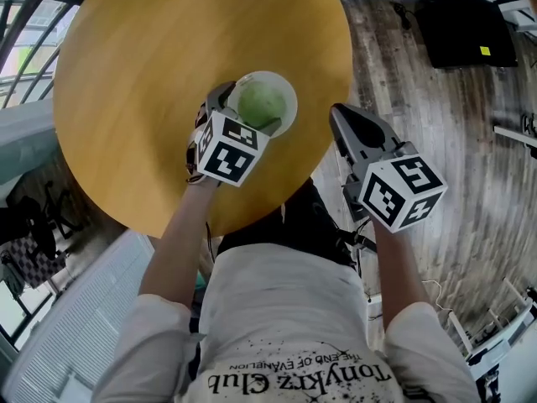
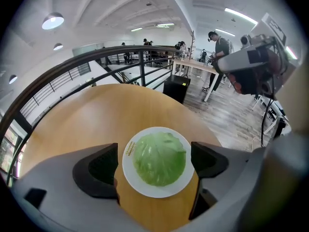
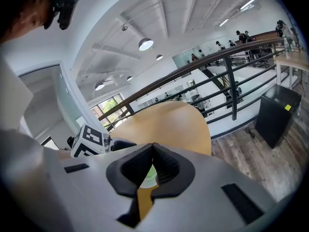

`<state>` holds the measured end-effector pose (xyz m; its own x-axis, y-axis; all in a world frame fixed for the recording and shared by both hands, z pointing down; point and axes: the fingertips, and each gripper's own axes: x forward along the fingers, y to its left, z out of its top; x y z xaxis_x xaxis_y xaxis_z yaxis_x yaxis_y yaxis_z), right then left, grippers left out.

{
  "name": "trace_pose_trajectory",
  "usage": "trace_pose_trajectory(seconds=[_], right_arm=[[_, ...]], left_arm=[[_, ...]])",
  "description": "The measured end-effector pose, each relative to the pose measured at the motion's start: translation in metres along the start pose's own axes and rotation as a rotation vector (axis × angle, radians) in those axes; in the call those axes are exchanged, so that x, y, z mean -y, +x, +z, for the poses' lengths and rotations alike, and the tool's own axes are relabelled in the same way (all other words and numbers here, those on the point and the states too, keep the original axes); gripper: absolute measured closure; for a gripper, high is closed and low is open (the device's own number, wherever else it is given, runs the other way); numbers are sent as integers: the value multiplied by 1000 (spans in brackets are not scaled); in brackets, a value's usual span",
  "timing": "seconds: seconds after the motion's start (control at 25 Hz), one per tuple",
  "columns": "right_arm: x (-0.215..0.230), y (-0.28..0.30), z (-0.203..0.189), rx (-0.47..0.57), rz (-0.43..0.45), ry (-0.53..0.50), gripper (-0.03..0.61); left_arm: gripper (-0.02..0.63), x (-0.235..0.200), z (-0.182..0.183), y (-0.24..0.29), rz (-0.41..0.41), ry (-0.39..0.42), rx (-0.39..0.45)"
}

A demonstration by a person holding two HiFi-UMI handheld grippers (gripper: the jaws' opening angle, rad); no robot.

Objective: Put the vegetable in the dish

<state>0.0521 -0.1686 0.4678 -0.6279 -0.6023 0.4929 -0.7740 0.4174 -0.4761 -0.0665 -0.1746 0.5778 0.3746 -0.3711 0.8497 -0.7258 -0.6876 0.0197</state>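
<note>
A green cabbage lies in a white dish on the round wooden table. My left gripper hovers just above and behind the dish, its jaws wide open on either side of it with nothing gripped. In the head view the cabbage and dish show right in front of the left gripper. My right gripper hangs off the table's right edge, jaws shut and empty; its own view shows the right gripper tips pressed together.
The table's edge runs close to the person's body. Wooden floor lies to the right, with a black box on it. A railing stands beyond the table. People stand by a far table.
</note>
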Motion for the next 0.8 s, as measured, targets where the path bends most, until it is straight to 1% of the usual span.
trace_pose_trajectory(seconds=[0.08,0.12,0.2,0.24,0.36,0.44,0.56,0.64,0.8], right_arm=[[-6,-6,3,4,1,-17,557],[-8,-9,4,6,0,-25,557],[-12,-17,7,11,-4,-40,557],[-14,-21,8,14,-7,-48,557],[-20,-34,11,23,-15,-67,557],[-27,-43,11,28,-17,-75,557],[-38,-53,13,32,-13,-93,557],[-44,-59,14,35,-14,-102,557],[-62,-62,16,55,-13,-128,557]], left_arm=[[131,1,-1,-13,1,-30,15],[170,0,0,-21,5,-58,37],[291,-2,5,-39,26,-113,86],[337,-4,7,-48,41,-130,105],[428,-5,8,-74,79,-159,141],[485,-2,8,-91,90,-181,158],[526,7,15,-118,108,-175,190],[542,15,18,-132,103,-169,207],[563,25,8,-153,81,-203,234]])
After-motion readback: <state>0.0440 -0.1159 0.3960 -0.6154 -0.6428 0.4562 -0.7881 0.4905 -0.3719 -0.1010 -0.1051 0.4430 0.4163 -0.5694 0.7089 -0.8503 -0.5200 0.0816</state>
